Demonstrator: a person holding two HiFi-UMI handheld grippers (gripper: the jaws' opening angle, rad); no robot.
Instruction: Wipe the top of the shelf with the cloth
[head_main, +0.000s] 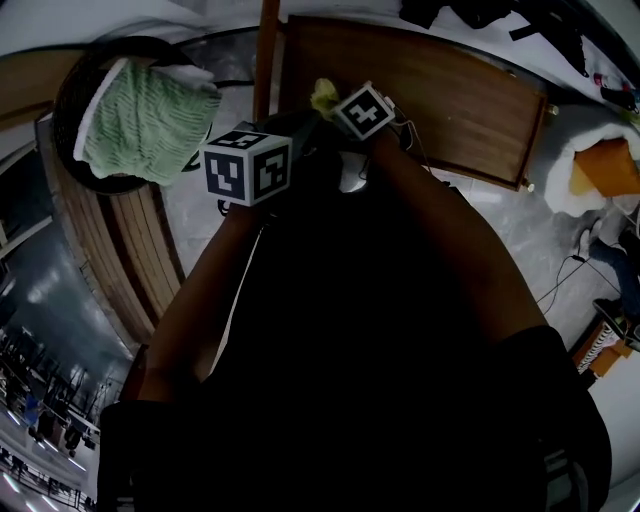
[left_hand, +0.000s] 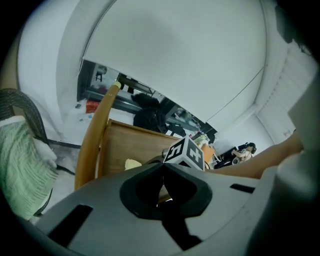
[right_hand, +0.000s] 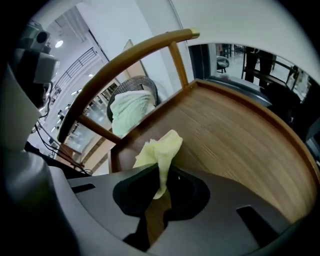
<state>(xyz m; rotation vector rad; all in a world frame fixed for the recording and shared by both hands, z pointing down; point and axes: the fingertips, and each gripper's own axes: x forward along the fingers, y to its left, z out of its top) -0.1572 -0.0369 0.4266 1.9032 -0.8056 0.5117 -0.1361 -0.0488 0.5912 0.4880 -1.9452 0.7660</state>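
- Gripping the cloth (right_hand: 159, 150), the right gripper (right_hand: 162, 192) has its jaws clamped on a pinch of the yellow fabric, and a crumpled tuft stands out past the tips.
- The cloth sits at the near left end of the shelf top (right_hand: 235, 135). No view shows whether the tuft touches the wood.
- The bare wood lies ahead of the right gripper's fingers and to their right. In the head view the top's long axis runs away to the right from the cloth. I judge a wipe would sweep along that axis, with the tuft pressed down first.
- The left gripper (left_hand: 162, 175) has its jaws together with nothing between them. It hangs just beside the right one, on the side away from the shelf, so the right is nearer the surface.
- A curved rail (right_hand: 125, 55) rises at the left edge of the top. Beyond it a basket (right_hand: 135, 82) holds a green towel (right_hand: 131, 107), apart from the shelf top.
- The whole top shows bare, and I cannot judge how much of it has been wiped.
- Only a small pinch is held, so I judge the cloth could drag out under pressure.
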